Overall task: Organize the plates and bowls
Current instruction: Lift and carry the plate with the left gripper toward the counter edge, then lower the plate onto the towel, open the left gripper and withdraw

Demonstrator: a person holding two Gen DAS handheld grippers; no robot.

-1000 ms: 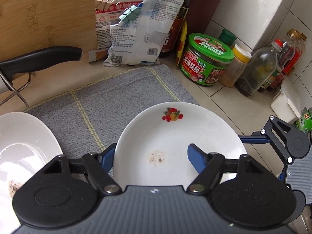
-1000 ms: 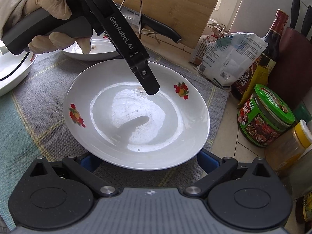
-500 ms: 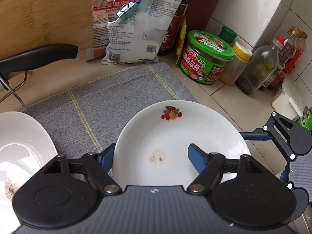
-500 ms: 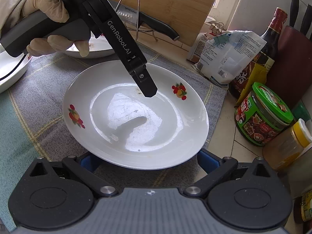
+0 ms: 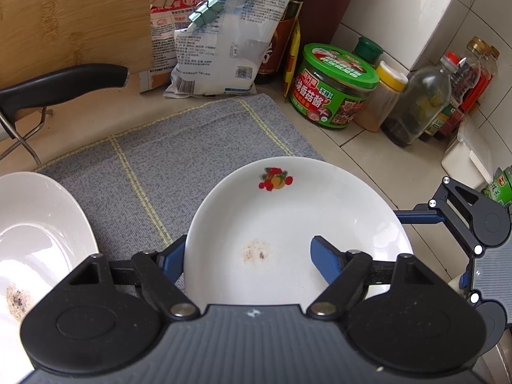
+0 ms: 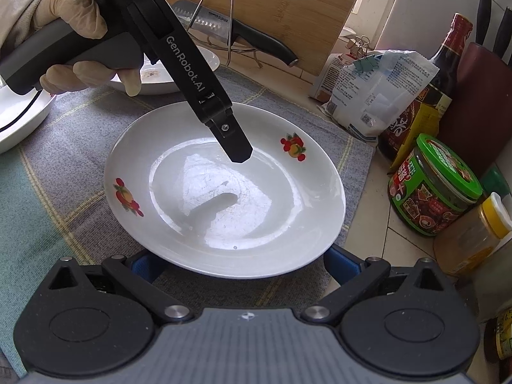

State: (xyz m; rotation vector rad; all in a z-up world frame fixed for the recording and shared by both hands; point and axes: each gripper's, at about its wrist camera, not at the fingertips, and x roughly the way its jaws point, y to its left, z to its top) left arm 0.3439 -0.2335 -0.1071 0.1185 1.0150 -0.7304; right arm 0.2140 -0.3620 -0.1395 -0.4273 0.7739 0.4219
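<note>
**Two grippers at one fruit-printed plate on the grey mat**

Two blue-padded fingers of the left gripper [image 5: 248,256] are seen in the left wrist view on either side of the near rim of a shallow white ceramic plate with a fruit print [image 5: 307,211]. The jaws are opening: the left finger sits just outside the rim and the right finger stands over the plate's inner surface, with the rim between them and no pad seen to press on it. A small brownish smear is seen at the plate's centre. The plate lies on a grey woven mat with yellow stripes [image 5: 192,140]. A second white dish with dark residue [image 5: 35,230] is set on the mat at the left. Behind the mat, a black-handled knife on a wire stand [image 5: 60,86], a white clipped food packet [image 5: 224,41] and a green-lidded sauce jar [image 5: 332,86] are seen. The right gripper [image 5: 473,220] is seen at the plate's right edge.

In the right wrist view, the same plate [image 6: 179,224] is seen from the opposite side, flat on the mat [image 6: 64,166]. The right gripper [image 6: 236,264] is spread wide, one blue pad on each side of the near rim, touching nothing that can be seen. The left gripper [image 6: 238,152] is held over the plate's far side by a gloved hand [image 6: 70,28]. Whether its tip touches the plate cannot be told here.
</note>
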